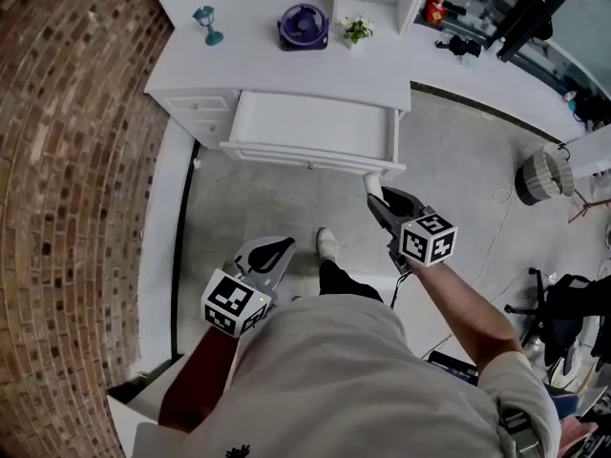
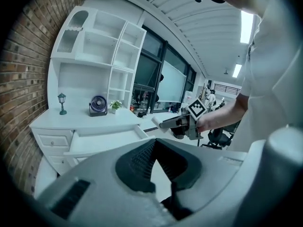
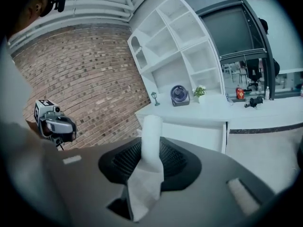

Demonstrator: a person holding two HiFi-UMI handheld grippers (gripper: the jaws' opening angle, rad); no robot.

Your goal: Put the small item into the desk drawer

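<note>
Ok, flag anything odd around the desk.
Only the drawer stands pulled out from the desk, and looks empty. The right tongs grip a white paper roll short of it. Nothing spilled, tilted or damaged.

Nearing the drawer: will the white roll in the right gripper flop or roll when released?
Likely light and soft: the white roll shows a creased papery tail at the right gripper. Its free end stands straight, so probably little droop. Being round, it may roll in the drawer.
</note>
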